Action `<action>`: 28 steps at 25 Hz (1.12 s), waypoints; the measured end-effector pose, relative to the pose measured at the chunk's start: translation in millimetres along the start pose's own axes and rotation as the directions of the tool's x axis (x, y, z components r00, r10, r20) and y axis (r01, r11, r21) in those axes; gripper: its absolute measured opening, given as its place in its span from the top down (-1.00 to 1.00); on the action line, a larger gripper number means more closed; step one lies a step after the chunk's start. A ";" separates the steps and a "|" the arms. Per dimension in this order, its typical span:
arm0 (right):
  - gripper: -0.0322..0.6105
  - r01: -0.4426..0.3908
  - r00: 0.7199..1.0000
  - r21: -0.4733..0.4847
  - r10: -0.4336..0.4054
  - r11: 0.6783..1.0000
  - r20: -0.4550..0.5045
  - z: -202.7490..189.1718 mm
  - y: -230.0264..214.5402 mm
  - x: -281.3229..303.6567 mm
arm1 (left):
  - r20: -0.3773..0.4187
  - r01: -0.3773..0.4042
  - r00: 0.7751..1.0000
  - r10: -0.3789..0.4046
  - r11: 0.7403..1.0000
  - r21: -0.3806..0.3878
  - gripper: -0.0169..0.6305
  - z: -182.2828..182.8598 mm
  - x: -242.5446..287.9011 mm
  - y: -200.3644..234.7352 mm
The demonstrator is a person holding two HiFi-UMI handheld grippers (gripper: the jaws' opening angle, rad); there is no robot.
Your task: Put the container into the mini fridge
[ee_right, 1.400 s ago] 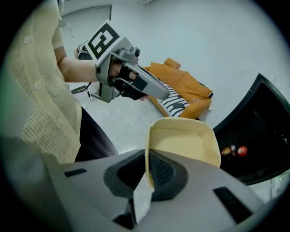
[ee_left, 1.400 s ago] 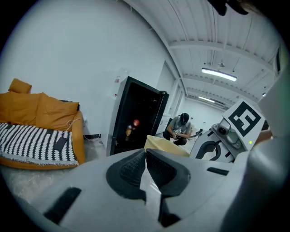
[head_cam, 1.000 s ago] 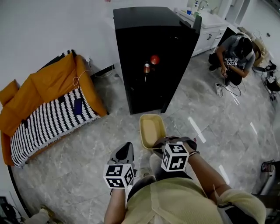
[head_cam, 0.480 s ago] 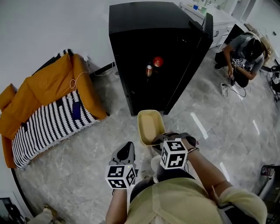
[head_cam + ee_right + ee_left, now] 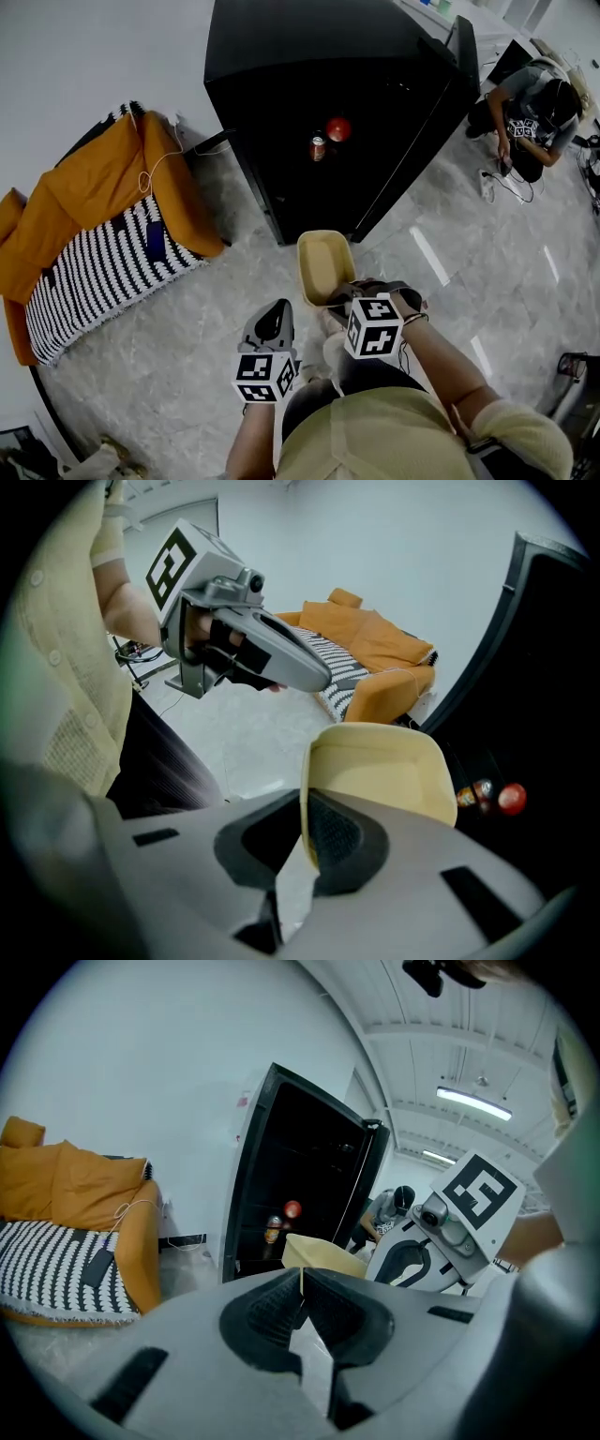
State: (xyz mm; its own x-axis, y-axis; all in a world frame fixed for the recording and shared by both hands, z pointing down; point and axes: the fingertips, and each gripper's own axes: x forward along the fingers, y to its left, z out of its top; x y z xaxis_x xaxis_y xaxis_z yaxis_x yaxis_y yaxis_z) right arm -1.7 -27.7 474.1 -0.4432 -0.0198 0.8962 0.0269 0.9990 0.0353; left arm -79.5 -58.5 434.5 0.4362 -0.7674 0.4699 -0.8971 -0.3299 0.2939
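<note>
My right tool (image 5: pixel 305 841) is clamped on the near wall of the container (image 5: pixel 375 775), with the rim running up between the dark ribbed pads (image 5: pixel 333 832). My left tool (image 5: pixel 302 1302) has its jaws pressed together on nothing and hangs just beside it. From the head view, the container (image 5: pixel 325 267) is up off the floor (image 5: pixel 187 356), in front of the fridge (image 5: pixel 328 56) and outside it.

So the pick-up is done and the door (image 5: pixel 441 103) already stands open. What's left, as I judge it, is to carry the container into the dark opening, set it on a shelf and let go. Shutting the door may follow.

The container is a shallow pale-yellow tub, rectangular with rounded corners, and empty. It looks like smooth, thin plastic, so one wall should bear its weight, though it may tip in the grip.

The fridge is a tall black box with a glossy skin and a dark inside. I can see only a small can (image 5: pixel 317 147) and a red round thing (image 5: pixel 338 128) side by side on a shelf, and I can't make out the other shelves. The floor is polished grey stone tile with bright glare streaks.
</note>
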 end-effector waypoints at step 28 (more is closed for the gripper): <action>0.80 -0.063 0.996 -0.020 0.061 0.998 -0.071 -67.9 -95.9 95.8 | -0.052 -0.012 0.999 0.012 1.000 0.004 0.86 -32.7 111.7 30.2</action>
State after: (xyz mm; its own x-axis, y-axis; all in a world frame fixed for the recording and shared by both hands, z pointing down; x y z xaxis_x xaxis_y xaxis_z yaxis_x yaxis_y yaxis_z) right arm 14.1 -128.1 586.6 -0.3764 0.0388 0.9256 0.0731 0.9973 -0.0121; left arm -55.6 -136.2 523.1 0.4285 -0.7419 0.5157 -0.9024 -0.3228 0.2854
